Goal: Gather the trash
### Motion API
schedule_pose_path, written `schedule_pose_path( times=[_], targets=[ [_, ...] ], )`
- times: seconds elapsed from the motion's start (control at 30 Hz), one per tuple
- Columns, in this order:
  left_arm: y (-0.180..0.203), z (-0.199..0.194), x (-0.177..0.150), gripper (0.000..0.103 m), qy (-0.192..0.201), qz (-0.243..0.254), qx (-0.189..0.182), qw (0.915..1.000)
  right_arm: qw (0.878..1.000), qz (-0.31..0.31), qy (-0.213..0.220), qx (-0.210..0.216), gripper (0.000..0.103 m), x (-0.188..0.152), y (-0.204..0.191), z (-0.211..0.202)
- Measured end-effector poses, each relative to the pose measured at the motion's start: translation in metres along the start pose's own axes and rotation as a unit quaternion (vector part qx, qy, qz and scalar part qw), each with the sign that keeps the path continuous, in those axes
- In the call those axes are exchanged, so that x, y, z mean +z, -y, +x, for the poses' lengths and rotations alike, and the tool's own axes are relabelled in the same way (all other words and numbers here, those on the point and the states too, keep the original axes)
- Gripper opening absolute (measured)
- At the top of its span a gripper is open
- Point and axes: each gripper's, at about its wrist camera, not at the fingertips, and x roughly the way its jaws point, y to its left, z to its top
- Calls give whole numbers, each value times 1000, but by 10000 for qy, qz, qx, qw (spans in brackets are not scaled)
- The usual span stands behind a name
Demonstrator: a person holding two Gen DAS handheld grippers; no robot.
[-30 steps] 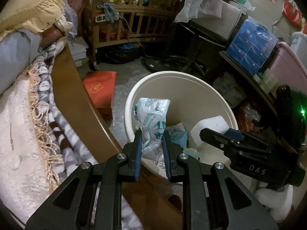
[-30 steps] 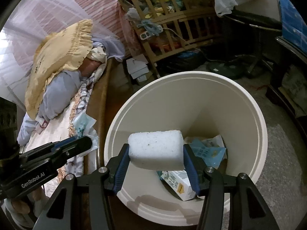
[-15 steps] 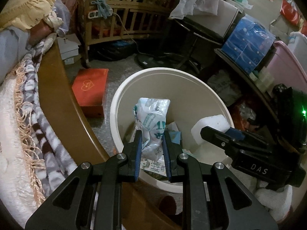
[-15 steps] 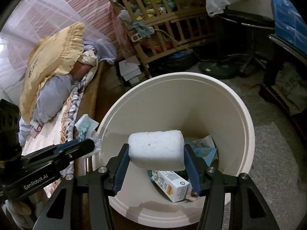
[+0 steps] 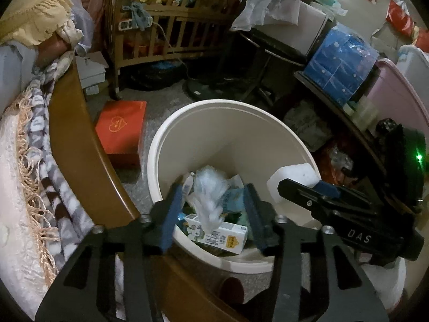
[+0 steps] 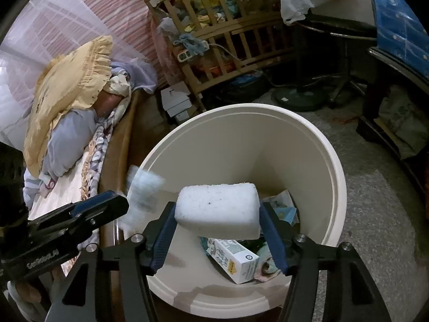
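the white foam block [image 6: 218, 210] sits between the right gripper [image 6: 218, 232] pads, directly above the open bin [image 6: 332, 166]; its long axis runs crosswise, pad to pad, its broad face toward the camera. these jaws have just been opening and whether the pads still bear on the block cannot be told. the crumpled plastic wrapper [image 5: 207, 197], blurred, lies between the left gripper [image 5: 210, 214] pads, touching neither, its long axis roughly upright; these jaws have just been opening too. judgement: both pieces go straight down onto the carton [image 5: 217, 234] in the bin.
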Motion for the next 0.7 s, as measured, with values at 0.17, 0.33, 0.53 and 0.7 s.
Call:
schedule_pose_path(
  times=[0.17,0.33,0.53,0.7],
  targets=[
    [-3,-9,-3,51,52,0,88,9999,10000,42,45,-18,67,-1,-1,-4],
    [-8,-24,-6,54,129,-106,207,9996,9999,-33,101,-10,72,-1,-10,-9],
    [-10,-55,-12,54,438,56,632,9970,9986,-336,409,-72,72,-5,-34,-31],
    [-8,-92,-19,54,869,132,964,9915,9933,-688,908,-180,72,-10,-64,-62]
  ],
)
